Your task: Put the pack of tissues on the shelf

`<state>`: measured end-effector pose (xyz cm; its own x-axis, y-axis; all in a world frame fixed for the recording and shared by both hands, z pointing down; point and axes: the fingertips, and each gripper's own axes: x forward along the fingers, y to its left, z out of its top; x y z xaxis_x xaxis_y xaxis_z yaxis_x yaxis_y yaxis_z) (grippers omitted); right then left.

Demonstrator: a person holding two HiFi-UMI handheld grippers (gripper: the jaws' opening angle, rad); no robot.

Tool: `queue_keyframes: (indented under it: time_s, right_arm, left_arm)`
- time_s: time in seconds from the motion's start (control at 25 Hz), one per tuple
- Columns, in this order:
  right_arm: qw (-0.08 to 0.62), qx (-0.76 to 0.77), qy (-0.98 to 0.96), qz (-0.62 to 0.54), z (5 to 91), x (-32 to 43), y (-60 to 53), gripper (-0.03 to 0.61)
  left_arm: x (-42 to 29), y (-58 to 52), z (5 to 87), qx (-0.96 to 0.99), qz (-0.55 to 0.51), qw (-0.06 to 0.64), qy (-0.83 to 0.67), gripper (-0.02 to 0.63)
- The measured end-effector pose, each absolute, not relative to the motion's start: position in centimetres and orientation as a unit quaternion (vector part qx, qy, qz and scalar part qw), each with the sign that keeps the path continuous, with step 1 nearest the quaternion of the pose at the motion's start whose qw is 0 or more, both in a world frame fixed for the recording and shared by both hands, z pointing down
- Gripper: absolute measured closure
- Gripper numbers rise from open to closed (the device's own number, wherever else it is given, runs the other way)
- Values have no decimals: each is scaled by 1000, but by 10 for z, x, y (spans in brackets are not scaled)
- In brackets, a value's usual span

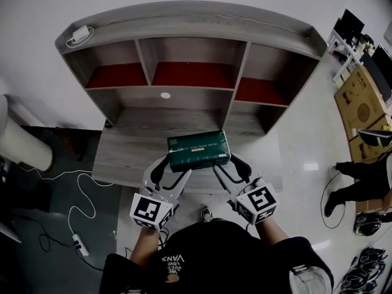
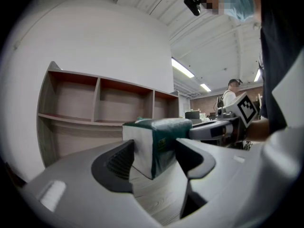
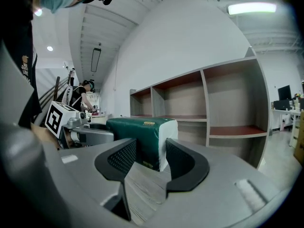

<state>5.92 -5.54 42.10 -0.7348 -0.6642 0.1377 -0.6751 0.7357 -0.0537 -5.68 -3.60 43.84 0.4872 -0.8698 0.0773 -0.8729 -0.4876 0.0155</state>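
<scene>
At 8 o'clock in the head view, a white cable loops over the dark floor. Up at 10 o'clock a white charger lies on the top board of the shelf. The shelf has three upper bays with red floors, and below them a wide lower board juts toward the person.

Over the middle of that board, near the picture's centre and in front of the bays, is the green pack, long side across (whether it rests on the wood or hangs just above it I cannot tell).

The left gripper comes up from 7 o'clock to the pack's left end. In the left gripper view its two dark pads are closed on a corner of the pack, one against the white end face, the other against the green side.

The right gripper comes up from 5 o'clock to the pack's right end. The right gripper view shows much the same: jaws pressed on the pack, with the white end face toward 3 o'clock and the green wrap toward 9. Each gripper's marker cube shows in the other's view.

Farther right, at 3 o'clock in the head view, cardboard boxes stand on the pale floor. Just below them is a person in dark clothes.
</scene>
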Motion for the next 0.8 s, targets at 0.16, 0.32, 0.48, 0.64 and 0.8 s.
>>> queue_keyframes:
  time_s: [0.16, 0.32, 0.48, 0.64, 0.8]
  right_arm:
    - [57, 347, -935, 48, 419, 63, -75, 387]
    - [56, 334, -940, 42, 420, 64, -85, 387]
    - [53, 331, -941, 46, 420, 62, -101, 387]
    - [52, 337, -939, 53, 419, 56, -114, 387]
    - [49, 356, -932, 50, 416, 49, -126, 387]
  left_arm:
    - [-53, -53, 435, 854, 30, 25, -519, 295]
    - [-52, -60, 438, 846, 27, 24, -532, 293]
    - [-53, -74, 436, 844, 30, 25, -535, 293]
    - [-60, -89, 435, 848, 30, 27, -529, 293]
    - [-68, -105, 433, 857, 30, 26, -513, 293]
